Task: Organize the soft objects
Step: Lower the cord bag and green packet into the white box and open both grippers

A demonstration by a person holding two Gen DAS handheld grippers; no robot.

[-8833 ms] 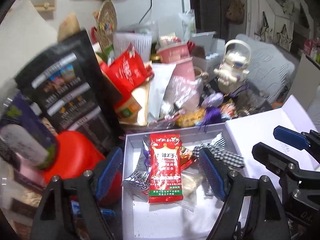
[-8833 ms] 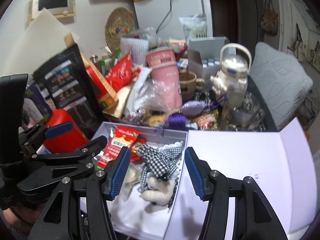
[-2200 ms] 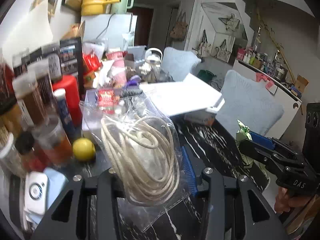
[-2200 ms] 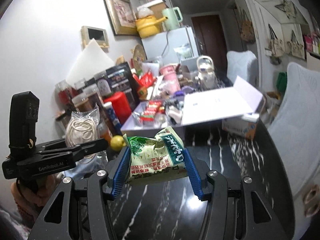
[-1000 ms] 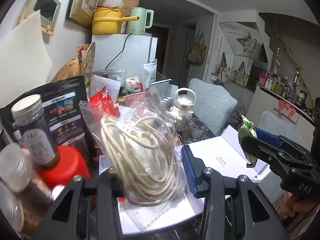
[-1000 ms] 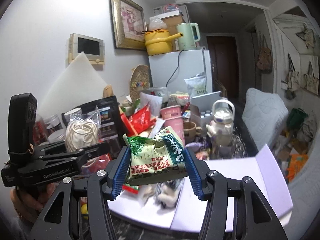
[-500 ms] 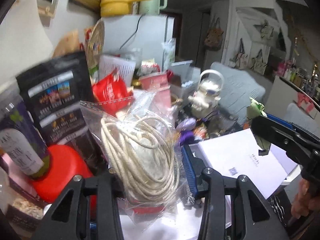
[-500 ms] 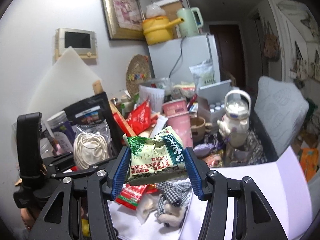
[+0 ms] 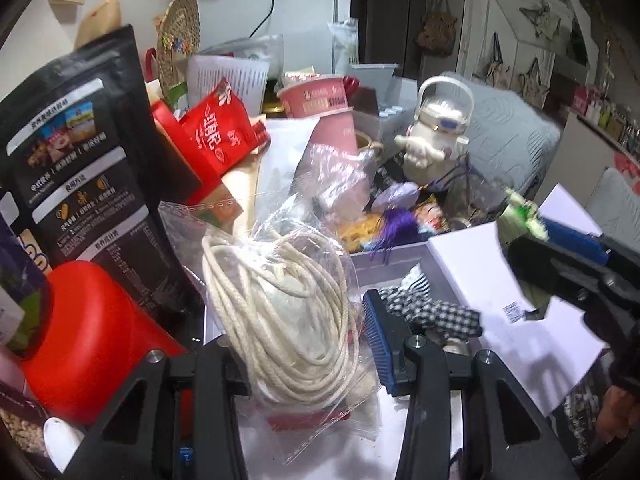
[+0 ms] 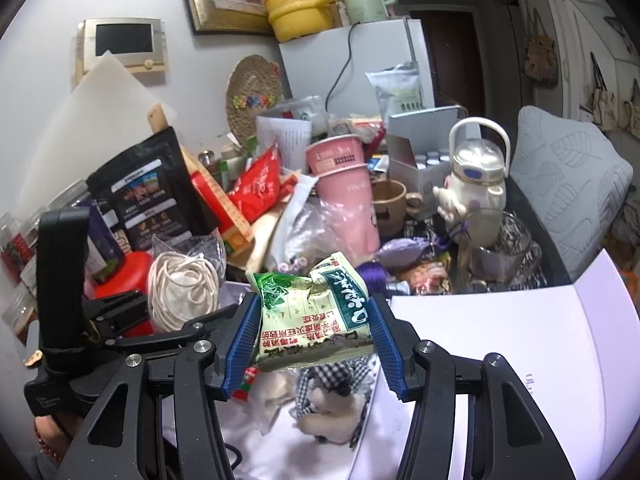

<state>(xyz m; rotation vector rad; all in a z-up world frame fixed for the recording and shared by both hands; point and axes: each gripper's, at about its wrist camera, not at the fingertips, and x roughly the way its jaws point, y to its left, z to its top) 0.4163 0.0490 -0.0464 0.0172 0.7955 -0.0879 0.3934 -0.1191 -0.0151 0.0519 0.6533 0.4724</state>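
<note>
Left hand-held gripper pinches the bagged rope coil; right hand-held gripper clamps the green snack packet. Below both sits the white box, crowded; a release could spill over.

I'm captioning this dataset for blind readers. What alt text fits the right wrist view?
The right hand-held gripper grips a green and white snack packet above an open white box holding a small plush toy. To its left, the left hand-held gripper holds a clear bag of coiled cream rope, with a cluttered tabletop behind.
</note>
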